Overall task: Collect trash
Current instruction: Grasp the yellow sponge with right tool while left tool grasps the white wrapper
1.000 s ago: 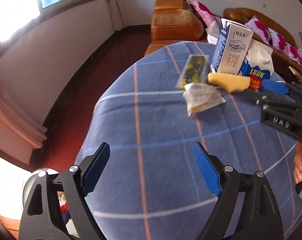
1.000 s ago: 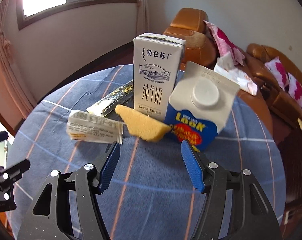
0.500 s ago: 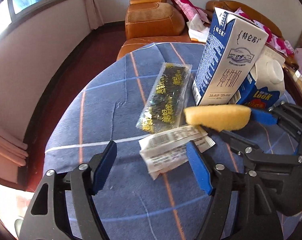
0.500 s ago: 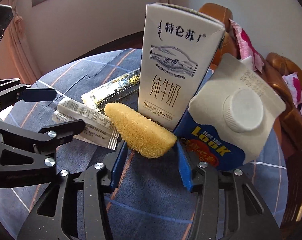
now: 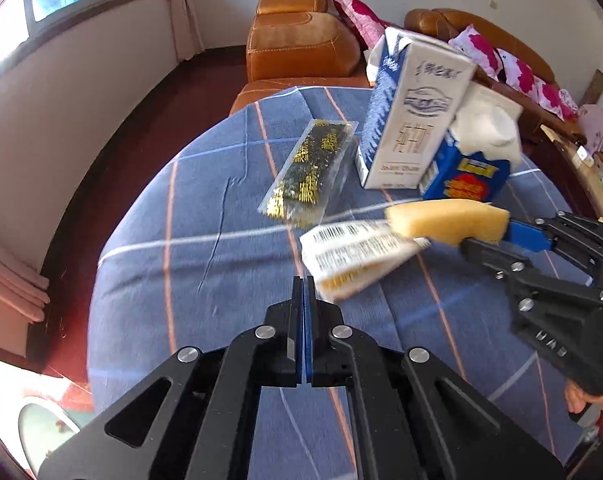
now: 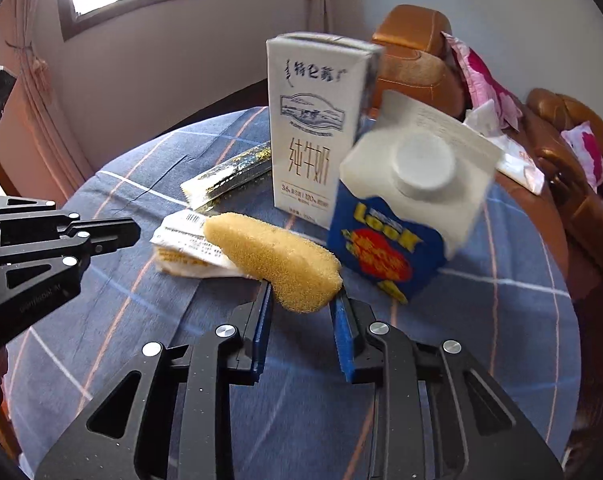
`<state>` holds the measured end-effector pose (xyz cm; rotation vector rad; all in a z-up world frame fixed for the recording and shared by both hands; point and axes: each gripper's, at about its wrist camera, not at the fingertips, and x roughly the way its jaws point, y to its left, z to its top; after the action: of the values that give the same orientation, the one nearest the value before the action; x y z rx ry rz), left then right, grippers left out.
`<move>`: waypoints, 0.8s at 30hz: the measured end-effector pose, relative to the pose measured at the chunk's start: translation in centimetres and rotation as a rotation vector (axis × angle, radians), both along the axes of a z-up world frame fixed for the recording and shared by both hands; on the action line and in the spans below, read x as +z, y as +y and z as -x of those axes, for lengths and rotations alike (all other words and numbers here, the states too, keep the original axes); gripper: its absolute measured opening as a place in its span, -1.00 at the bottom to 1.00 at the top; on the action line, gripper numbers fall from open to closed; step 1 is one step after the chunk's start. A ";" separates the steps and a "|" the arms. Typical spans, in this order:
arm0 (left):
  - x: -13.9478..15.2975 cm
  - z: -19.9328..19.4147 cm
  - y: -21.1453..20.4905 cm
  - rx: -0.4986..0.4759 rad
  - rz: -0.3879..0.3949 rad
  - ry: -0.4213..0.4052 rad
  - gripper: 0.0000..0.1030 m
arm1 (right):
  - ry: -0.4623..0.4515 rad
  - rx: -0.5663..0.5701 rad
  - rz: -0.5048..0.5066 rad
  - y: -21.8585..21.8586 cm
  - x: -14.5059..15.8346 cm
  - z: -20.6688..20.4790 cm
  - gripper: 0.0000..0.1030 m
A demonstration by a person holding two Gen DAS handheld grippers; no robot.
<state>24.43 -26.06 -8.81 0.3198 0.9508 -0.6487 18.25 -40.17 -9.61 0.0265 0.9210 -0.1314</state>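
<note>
In the right wrist view, the left gripper point(image 6: 135, 231), jaws pressed together on nothing, enters at left beside the white barcoded wrapper point(image 6: 189, 246), while at lower centre the right gripper point(image 6: 301, 300), jaws just closing, pinches the yellow sponge point(image 6: 277, 258) before the tall milk carton point(image 6: 313, 124) and blue carton point(image 6: 401, 216) on the checked tablecloth point(image 6: 501, 320).

A round table point(image 5: 189, 280) wears a blue cloth crossed by thin orange and white lines. On it: a yellow sponge point(image 6: 277, 260), a white wrapper point(image 5: 353, 252) with a black barcode and a yellow edge, a clear packet point(image 5: 309, 176) printed black and gold, a white-and-blue milk carton point(image 6: 313, 128), and a blue carton point(image 6: 397, 216) with a white top, yellow lettering and a red patch. Both grippers are black with blue pads.
</note>
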 end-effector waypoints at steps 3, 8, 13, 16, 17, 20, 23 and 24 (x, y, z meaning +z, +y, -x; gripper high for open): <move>0.5 1.7 0.7 -0.013 -0.023 -0.028 -0.99 | -0.011 -0.025 -0.004 0.3 1.1 3.0 -0.44; 0.7 2.2 0.3 -0.078 -0.031 -0.046 -0.16 | -0.020 -0.063 0.050 0.2 2.3 7.4 -0.44; 0.4 1.5 -2.5 -0.158 -0.058 -0.151 0.04 | 0.021 -0.162 0.092 -3.4 1.9 11.3 -0.44; -0.2 0.9 -4.4 -0.224 -0.059 -0.177 0.17 | 0.049 -0.242 0.089 -7.2 1.4 13.0 -0.44; -0.6 0.7 -5.2 -0.259 -0.063 -0.183 0.17 | 0.055 -0.266 0.080 -8.4 1.2 13.4 -0.44; -1.7 0.3 -6.9 -0.367 -0.098 -0.145 0.17 | 0.063 -0.311 0.056 -11.6 0.7 13.9 -0.43; -3.0 0.3 -8.2 -0.437 -0.184 -0.181 0.17 | 0.066 -0.319 0.024 -13.7 0.2 13.4 -0.43; -3.0 0.3 -8.3 -0.454 -0.184 -0.174 0.13 | 0.067 -0.319 0.022 -14.0 0.1 13.4 -0.43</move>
<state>24.15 -34.39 -11.81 0.7581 0.7755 -0.9317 4.86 -54.14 -9.54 0.1492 0.9776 -0.4405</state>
